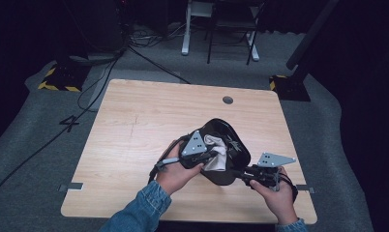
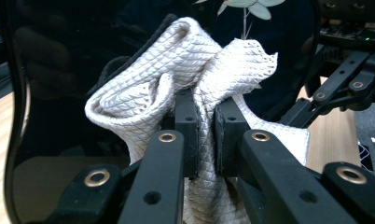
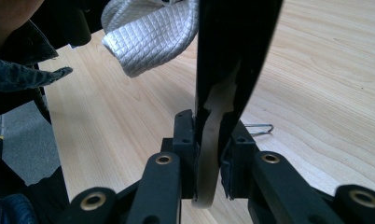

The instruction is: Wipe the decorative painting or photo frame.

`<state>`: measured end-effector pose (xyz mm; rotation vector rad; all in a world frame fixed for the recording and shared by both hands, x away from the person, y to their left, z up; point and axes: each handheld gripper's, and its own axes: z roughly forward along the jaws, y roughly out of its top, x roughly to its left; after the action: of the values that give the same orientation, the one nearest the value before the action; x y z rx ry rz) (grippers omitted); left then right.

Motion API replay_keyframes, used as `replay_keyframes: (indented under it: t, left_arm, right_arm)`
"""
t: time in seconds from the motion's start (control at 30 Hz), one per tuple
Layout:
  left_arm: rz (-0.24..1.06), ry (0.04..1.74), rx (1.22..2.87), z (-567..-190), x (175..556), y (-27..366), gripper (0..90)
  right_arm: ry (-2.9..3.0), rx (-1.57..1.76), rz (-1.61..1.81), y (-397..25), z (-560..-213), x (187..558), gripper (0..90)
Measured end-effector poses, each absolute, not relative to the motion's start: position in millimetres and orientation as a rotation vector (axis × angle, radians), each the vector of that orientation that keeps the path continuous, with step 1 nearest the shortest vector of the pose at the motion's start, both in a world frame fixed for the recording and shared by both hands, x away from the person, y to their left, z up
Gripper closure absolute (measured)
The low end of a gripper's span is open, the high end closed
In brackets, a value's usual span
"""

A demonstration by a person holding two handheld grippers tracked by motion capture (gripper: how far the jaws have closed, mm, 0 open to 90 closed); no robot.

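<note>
Near the wooden worktop's (image 1: 149, 121) front edge, right gripper (image 3: 208, 158) clamps a glossy black plate's (image 1: 231, 166) rim while left gripper (image 2: 205, 135) pinches a quilted white cloth (image 2: 176, 70) against it.

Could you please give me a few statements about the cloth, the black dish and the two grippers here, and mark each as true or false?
1. The left gripper is shut on the white cloth. True.
2. The right gripper is open and holds nothing. False: its jaws pinch the rim of the black dish.
3. The cloth lies against the inner face of the dish. True.
4. The dish lies flat on the wooden table. False: it is held tilted above it.
5. The dish bears a pale flower pattern. True.
6. The cloth is smooth and dark blue. False: it is white with a quilted weave.
</note>
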<state>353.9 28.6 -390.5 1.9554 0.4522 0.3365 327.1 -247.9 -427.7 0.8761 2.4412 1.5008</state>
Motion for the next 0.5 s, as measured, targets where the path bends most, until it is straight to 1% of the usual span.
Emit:
replay_keyframes:
  t: [0.5]
  left_arm:
    - [0.381, 0.549, 1.947, -396, 371, 59, 82.3]
  right_arm:
    - [2.440, 0.879, 1.505, -248, -428, 327, 78.8]
